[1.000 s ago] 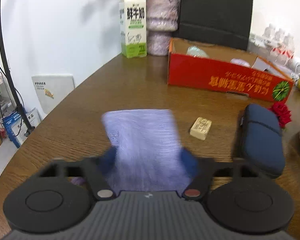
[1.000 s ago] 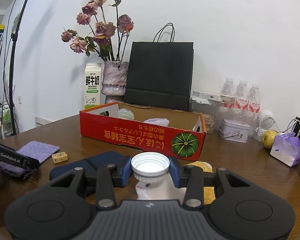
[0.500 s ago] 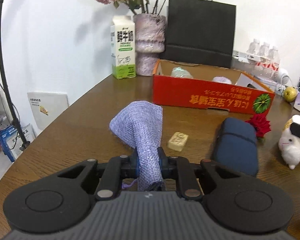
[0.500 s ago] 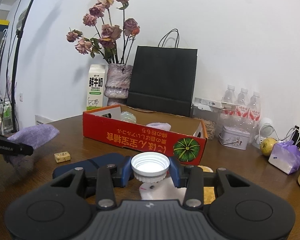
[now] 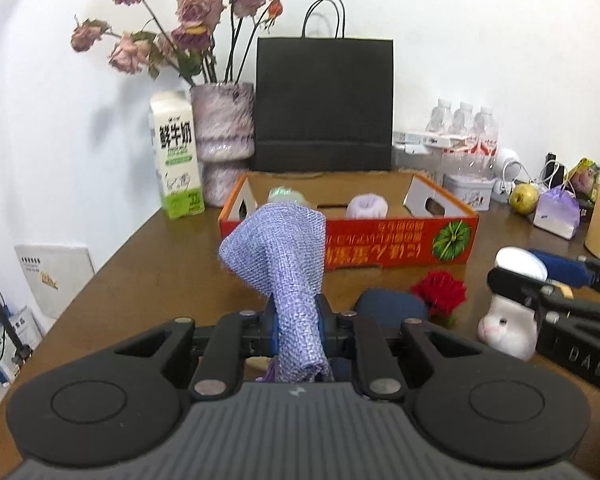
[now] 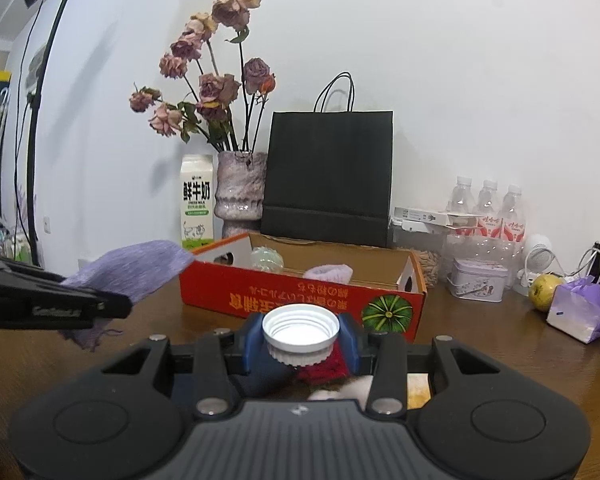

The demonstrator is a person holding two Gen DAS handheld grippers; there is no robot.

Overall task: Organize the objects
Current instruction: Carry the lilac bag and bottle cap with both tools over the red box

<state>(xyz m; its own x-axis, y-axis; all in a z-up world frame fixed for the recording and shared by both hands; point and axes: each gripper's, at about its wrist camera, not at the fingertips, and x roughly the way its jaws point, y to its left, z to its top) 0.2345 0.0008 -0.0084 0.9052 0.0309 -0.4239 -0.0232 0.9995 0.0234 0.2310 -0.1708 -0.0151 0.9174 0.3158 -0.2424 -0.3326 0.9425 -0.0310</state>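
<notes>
The left tongs (image 5: 298, 330) have risen off the surface (image 5: 148, 272) with the purple woven cloth (image 5: 288, 264), which lay flat under them 1 second ago; their jaws have just been closing and now pinch the cloth's lower end, so its upper part stands up and flops over ahead of the tips. The right tongs (image 6: 300, 340) have kept their place, clenched on a white bottle cap (image 6: 300, 326) that sits open side up between the 2 blue pads (image 6: 253, 338).

Beyond the left tongs stands the red cardboard box (image 5: 396, 240), with a clear ball (image 5: 284, 195) and a pale purple roll (image 5: 367, 206) inside it. Just ahead of those tongs, to the right of the cloth, lie a dark blue case (image 5: 392, 306) and a red flower (image 5: 440, 292). Farther right, a white plush toy (image 5: 508, 326) sits below the right tongs' tips. Behind the box are a black paper bag (image 5: 324, 104), a vase of dried roses (image 5: 222, 128) and a milk carton (image 5: 176, 156).
</notes>
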